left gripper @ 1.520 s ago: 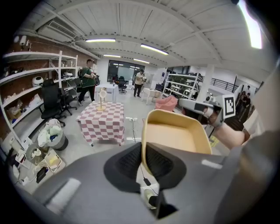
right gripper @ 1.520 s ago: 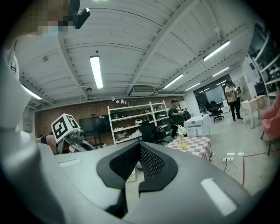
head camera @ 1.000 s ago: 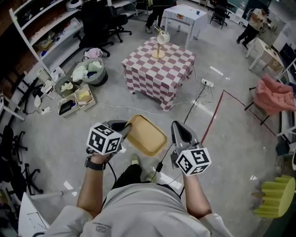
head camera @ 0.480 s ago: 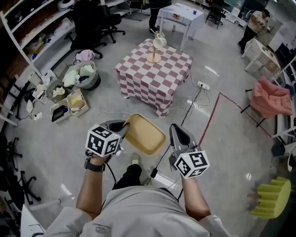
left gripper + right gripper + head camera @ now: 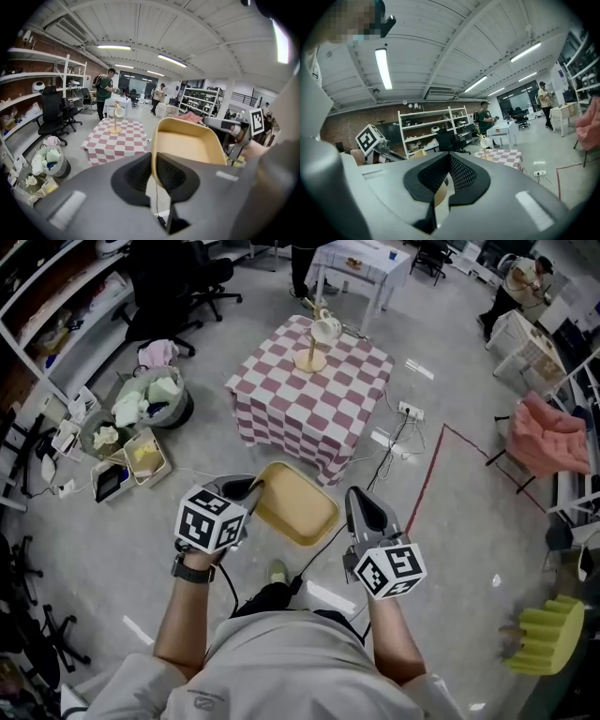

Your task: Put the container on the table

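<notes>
Holding shallow tan rectangular plastic container [image 5: 298, 510] in mid-air at lower centre of head view, above grey floor, well apart from square bench draped in red-and-white checked cloth [image 5: 281, 390] at upper centre. Pinched on one rim only by left tongs [image 5: 251, 495], closed tight on the thin wall, with all the rest sticking out unsupported. Right tongs [image 5: 356, 495] closed tip to tip just beside the opposite edge, gripping nothing as far as seen; tan sliver low in the gap, probably just container beyond. Likely to pivot or slip out of that single-edge pinch on the way over, given smooth thin rim and long lever. Could sag and catch bench edge if brought in low. Could knock wooden stand with pale cup [image 5: 317, 338] at far side of bench if pushed too deep. Also trip risk from white cables [image 5: 398, 439] on floor right of bench. Best landed flat on near bare cloth before letting go.
</notes>
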Tool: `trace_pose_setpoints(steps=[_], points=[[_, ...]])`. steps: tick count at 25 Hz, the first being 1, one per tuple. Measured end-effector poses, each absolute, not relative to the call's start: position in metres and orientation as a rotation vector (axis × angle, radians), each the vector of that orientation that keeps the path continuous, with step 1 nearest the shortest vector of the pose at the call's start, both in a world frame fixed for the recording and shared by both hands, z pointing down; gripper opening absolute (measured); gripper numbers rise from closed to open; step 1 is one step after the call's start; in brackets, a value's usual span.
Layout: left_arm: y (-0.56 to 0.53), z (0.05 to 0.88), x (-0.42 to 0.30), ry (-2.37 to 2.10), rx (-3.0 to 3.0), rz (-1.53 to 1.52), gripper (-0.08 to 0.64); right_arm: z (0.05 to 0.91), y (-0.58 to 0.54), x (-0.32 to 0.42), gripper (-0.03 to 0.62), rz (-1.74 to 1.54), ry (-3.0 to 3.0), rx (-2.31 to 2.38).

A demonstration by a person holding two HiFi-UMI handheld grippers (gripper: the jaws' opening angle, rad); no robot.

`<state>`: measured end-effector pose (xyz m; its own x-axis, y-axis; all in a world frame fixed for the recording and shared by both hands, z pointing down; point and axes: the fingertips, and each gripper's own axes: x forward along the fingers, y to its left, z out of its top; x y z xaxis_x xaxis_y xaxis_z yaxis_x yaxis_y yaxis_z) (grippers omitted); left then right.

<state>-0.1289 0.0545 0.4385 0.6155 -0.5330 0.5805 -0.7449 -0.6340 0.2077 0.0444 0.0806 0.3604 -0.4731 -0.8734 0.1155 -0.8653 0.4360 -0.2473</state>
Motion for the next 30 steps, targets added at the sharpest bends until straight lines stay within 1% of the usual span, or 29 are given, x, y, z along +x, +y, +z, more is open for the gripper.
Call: trace_pose_setpoints(steps=[5, 14, 23, 30], points=[[0.011, 0.445, -0.14, -0.994, 2.418, 0.659, 0.026, 0.363, 0.047, 0.031, 0.009, -0.427, 2.624, -1.636], [-0.037, 0.461, -0.137, -0.977, 2.396, 0.658, 0.026, 0.37, 0.003, 0.028, 0.009, -0.45, 2.624, -1.661], [-0.08, 0.477, -0.119, -1.043, 2.326, 0.672, 0.026, 0.38, -0.051, 0.05, 0.009, -0.492, 2.653, -1.583], [-0.125, 0.492, -0.094, -1.126, 2.235, 0.678, 0.026, 0.391, -0.113, 0.083, 0.009, -0.545, 2.712, -1.476]])
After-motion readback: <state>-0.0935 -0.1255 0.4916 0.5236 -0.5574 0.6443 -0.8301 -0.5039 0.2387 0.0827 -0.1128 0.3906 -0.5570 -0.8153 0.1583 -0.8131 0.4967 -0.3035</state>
